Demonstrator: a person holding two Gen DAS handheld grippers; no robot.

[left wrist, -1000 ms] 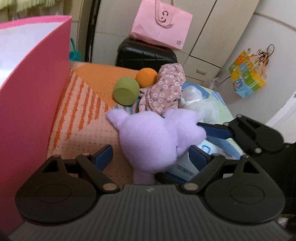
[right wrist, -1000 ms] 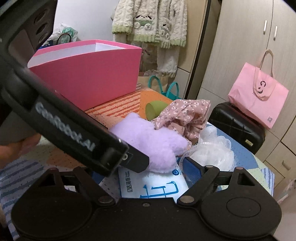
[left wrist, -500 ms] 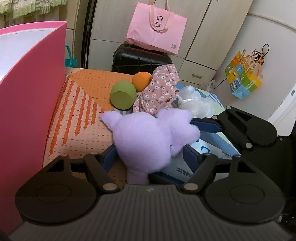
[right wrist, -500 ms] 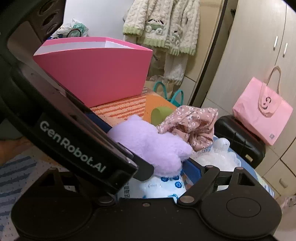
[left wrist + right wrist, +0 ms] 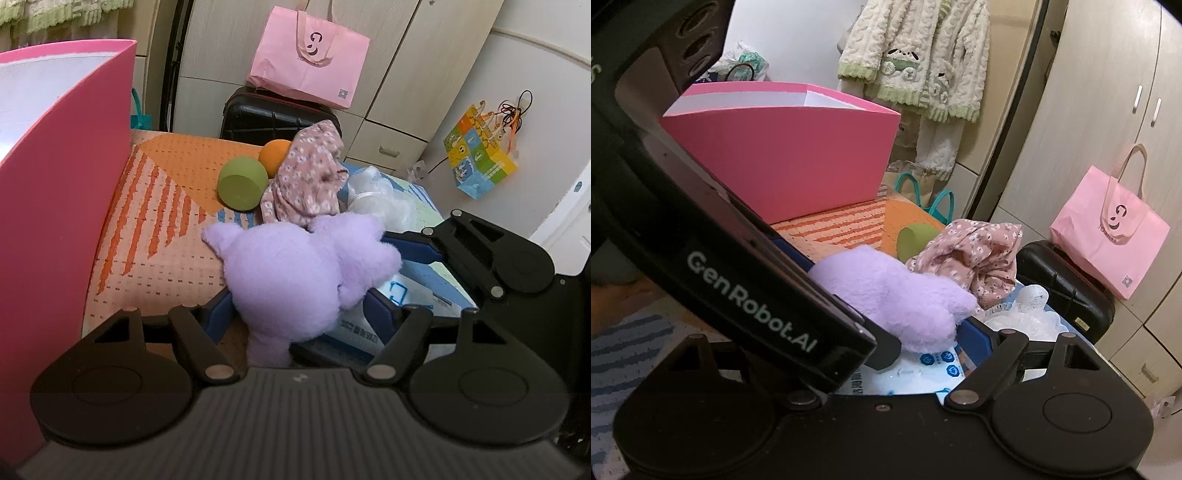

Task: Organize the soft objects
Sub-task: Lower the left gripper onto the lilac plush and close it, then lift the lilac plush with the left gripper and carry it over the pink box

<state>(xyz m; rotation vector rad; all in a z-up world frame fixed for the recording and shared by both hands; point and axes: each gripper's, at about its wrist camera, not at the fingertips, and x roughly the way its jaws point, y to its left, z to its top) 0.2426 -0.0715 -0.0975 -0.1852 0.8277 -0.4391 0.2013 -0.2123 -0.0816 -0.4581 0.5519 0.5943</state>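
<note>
Left hand-held gripper point(image 5: 295, 314) pinching purple plush point(image 5: 295, 273), lower centre of frame; nothing binned yet.
Pink bin point(image 5: 62, 192) at far left shows only white lining, no contents visible. Floral cloth point(image 5: 310, 181), white mesh puff point(image 5: 380, 195), green ball point(image 5: 242, 182), orange ball point(image 5: 275, 157) remain loose on the tabletop point(image 5: 162, 243). Versus 1.0 s ago: left fingers point(image 5: 218, 317) went from spread to pressed on plush. Right hand-held gripper point(image 5: 923, 350): fingers apart around a tissue pack point(image 5: 916, 369); grip cannot be told.
</note>
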